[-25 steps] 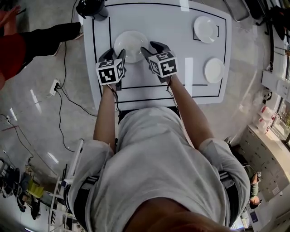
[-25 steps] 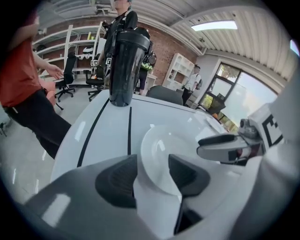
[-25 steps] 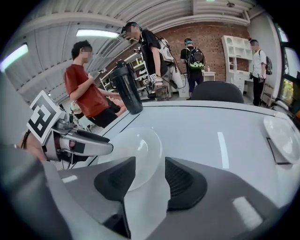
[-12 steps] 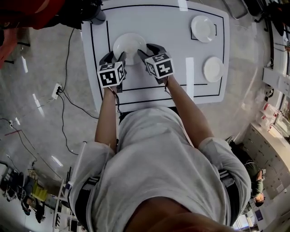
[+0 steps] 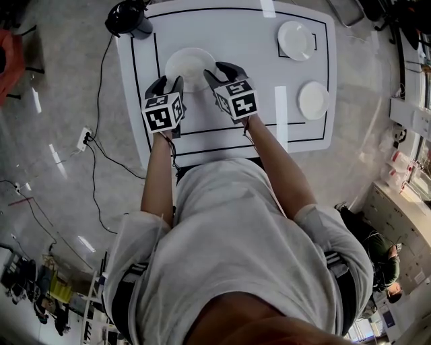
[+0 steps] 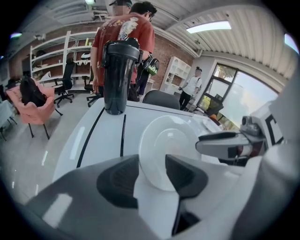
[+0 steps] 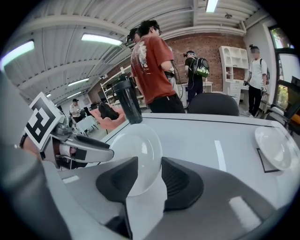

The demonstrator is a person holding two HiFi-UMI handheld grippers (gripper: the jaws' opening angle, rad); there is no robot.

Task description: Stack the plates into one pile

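Three white plates lie on the white table (image 5: 229,145). The near plate (image 5: 190,66) (image 6: 171,140) (image 7: 136,145) sits between my two grippers. My left gripper (image 5: 167,84) (image 6: 152,161) stands at its left near rim and my right gripper (image 5: 222,71) (image 7: 149,164) at its right near rim. The jaws of both have just been closing and are still apart, with the plate's rim in each gap and no pad pressing on it. The two other plates (image 5: 296,39) (image 5: 314,100) lie at the table's right side.
A black tumbler (image 5: 128,17) (image 6: 119,77) (image 7: 126,101) stands at the table's far left corner. Black tape lines mark the tabletop. A person in a red shirt (image 7: 152,65) and a dark chair (image 7: 213,104) are just beyond the far edge. Cables run over the floor (image 5: 94,135).
Both grippers have stayed at the near plate's rim. The red-sleeved person at the upper left of the head view has gone out of that view.
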